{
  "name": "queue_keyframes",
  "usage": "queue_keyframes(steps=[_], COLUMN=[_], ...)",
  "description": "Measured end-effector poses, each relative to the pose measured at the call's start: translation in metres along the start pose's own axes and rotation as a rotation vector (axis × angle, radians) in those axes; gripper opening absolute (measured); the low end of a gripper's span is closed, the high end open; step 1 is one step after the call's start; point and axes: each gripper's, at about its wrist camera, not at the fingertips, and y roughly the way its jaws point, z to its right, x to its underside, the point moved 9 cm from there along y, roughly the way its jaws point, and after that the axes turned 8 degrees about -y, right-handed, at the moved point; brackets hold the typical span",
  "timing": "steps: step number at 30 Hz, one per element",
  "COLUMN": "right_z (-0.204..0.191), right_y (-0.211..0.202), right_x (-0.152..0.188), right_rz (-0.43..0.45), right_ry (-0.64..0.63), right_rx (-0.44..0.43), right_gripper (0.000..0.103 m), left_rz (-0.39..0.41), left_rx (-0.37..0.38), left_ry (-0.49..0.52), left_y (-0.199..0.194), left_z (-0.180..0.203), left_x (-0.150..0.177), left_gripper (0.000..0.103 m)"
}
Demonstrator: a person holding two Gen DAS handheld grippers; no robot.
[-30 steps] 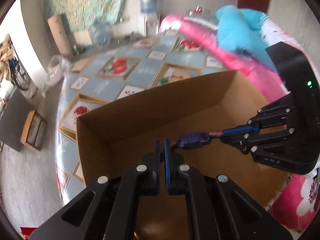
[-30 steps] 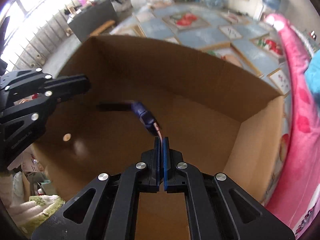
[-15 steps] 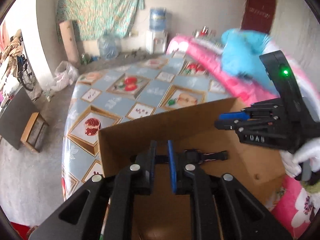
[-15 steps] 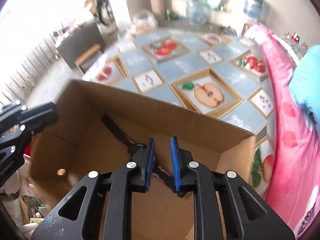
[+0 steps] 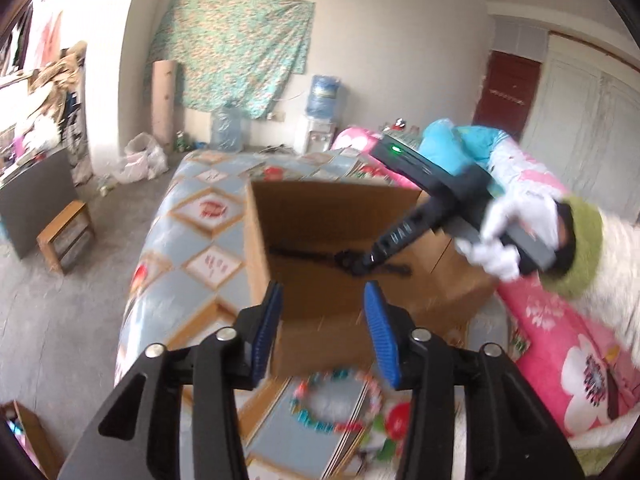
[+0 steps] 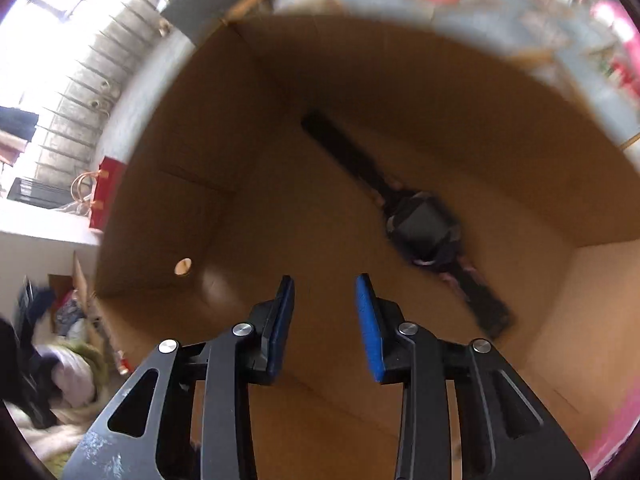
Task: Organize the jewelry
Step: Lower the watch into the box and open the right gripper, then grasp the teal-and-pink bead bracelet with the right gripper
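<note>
Although motion blur smears its face, the wristwatch (image 6: 424,226) lies flat on the cardboard box (image 6: 248,92) floor, strap running diagonally, while right gripper (image 6: 325,312) and left gripper (image 5: 322,328), jaws just opening, hold nothing; a blurred bead bracelet (image 5: 336,402) lies outside

bead bracelet (image 5: 334,400): motion-blurred, partly behind claw | watch (image 6: 424,228): blurred, face unreadable | box (image 6: 600,256): rim smeared

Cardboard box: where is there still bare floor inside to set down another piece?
In the cardboard box, the floor is bare from the wall with the round hole across to the watch. The watch's strap runs diagonally along the far and right side, crowding that part.
</note>
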Motion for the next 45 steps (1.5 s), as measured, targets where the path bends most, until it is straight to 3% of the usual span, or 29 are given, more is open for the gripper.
queue_keyframes(steps=[4,9,15,18,21,22,23,24,25,26,29,35,37,39,41,42,44,45], right_z=[0.017,0.037,0.037,0.026,0.004,-0.006,-0.023,-0.034,-0.048,-0.057,-0.083,-0.075,-0.068,-0.064,-0.07,-0.074,-0.087,-0.095], right_y=[0.022,0.016,0.0,-0.028,-0.091,-0.115,-0.149,-0.169,-0.19,-0.204,-0.233,-0.196,-0.192,-0.175,-0.147,-0.138,-0.117,-0.102], right_x=[-0.011,-0.028,-0.029,-0.023,-0.014,-0.006,0.008,0.02,0.035,0.054,0.112,0.177,0.182,0.2,0.204,0.206,0.204,0.2], right_rz=[-0.066,-0.017,0.034,0.116,0.313,0.391,0.507,0.572,0.647,0.712,0.875,0.955,0.956,0.939,0.905,0.883,0.831,0.789], right_ry=[0.025,0.085,0.063,0.038,0.022,0.009,-0.015,-0.033,-0.055,-0.074,-0.077,0.114,0.164,0.213,0.257,0.268,0.272,0.263], right_rx=[0.082,0.15,0.229,0.251,0.253,0.265,0.277,0.287,0.301,0.313,0.38,0.366,0.377,0.325,0.23,0.202,0.165,0.145], right_gripper=[0.031,0.033,0.033,0.033,0.033,0.039,0.056,0.068,0.086,0.095,0.095,0.095,0.095,0.092,0.074,0.07,0.048,0.043], left_rz=[-0.066,-0.128,-0.145,-0.151,-0.162,-0.166,-0.177,-0.183,-0.191,-0.201,-0.231,-0.246,-0.257,-0.265,-0.253,-0.254,-0.257,-0.261], left_rx=[-0.071,-0.124,-0.115,-0.123,-0.145,-0.152,-0.16,-0.164,-0.173,-0.188,-0.205,-0.217,-0.23,-0.244,-0.256,-0.25,-0.247,-0.245], left_ry=[0.009,0.002,-0.021,-0.014,-0.01,-0.01,-0.016,-0.021,-0.024,-0.019,-0.008,0.045,0.061,0.067,0.089,0.088,0.095,0.104], left_y=[-0.003,0.001,0.012,0.02,0.029,0.031,0.035,0.038,0.042,0.046,0.062,0.087,0.095,0.1,0.101,0.101,0.101,0.101], left_z=[-0.02,-0.038,-0.037,-0.033,-0.035,-0.035,-0.036,-0.037,-0.039,-0.04,-0.038,-0.024,-0.021,-0.021,-0.02,-0.019,-0.018,-0.017], left_x=[0.043,0.077,0.084,0.082,0.084,0.085,0.087,0.089,0.091,0.093,0.098,0.096,0.098,0.101,0.101,0.101,0.101,0.102], left_gripper=[0.046,0.046,0.047,0.047,0.047,0.047,0.047,0.047,0.047,0.047,0.047,0.047,0.047,0.042,0.033,0.022,0.013,0.01])
